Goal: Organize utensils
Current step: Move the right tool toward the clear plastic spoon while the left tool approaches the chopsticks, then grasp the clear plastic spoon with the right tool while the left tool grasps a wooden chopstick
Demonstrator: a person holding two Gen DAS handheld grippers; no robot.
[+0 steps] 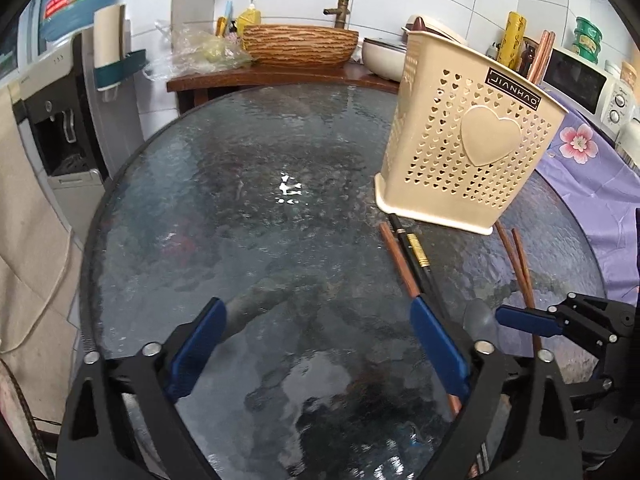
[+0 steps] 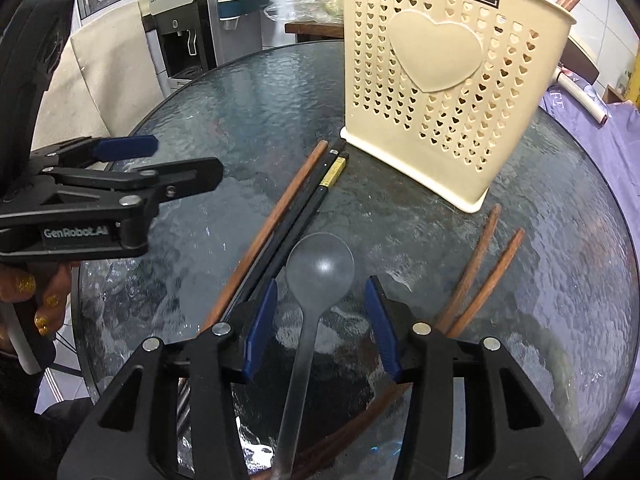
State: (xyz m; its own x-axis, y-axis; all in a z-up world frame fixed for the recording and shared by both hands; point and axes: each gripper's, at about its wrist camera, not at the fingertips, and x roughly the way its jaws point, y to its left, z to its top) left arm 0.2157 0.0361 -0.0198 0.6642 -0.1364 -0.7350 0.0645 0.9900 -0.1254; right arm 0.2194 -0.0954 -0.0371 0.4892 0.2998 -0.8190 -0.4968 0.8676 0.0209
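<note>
Lining up a grab: right claw [image 2: 320, 320] spread around the spoon [image 2: 320, 268] flat on the table [image 2: 240, 100], not pinching yet; left claw [image 1: 320, 344] wide, empty; next squeeze, lift into the holder [image 2: 448, 80]

A round table [image 2: 240, 92] of dark rippled glass carries a cream perforated holder [image 2: 452, 80] standing near its far right edge. In front of it lie a brown chopstick [image 2: 276, 216], two black chopsticks [image 2: 308, 204], a translucent grey spoon [image 2: 320, 264] and two more brown chopsticks [image 2: 480, 264].
</note>
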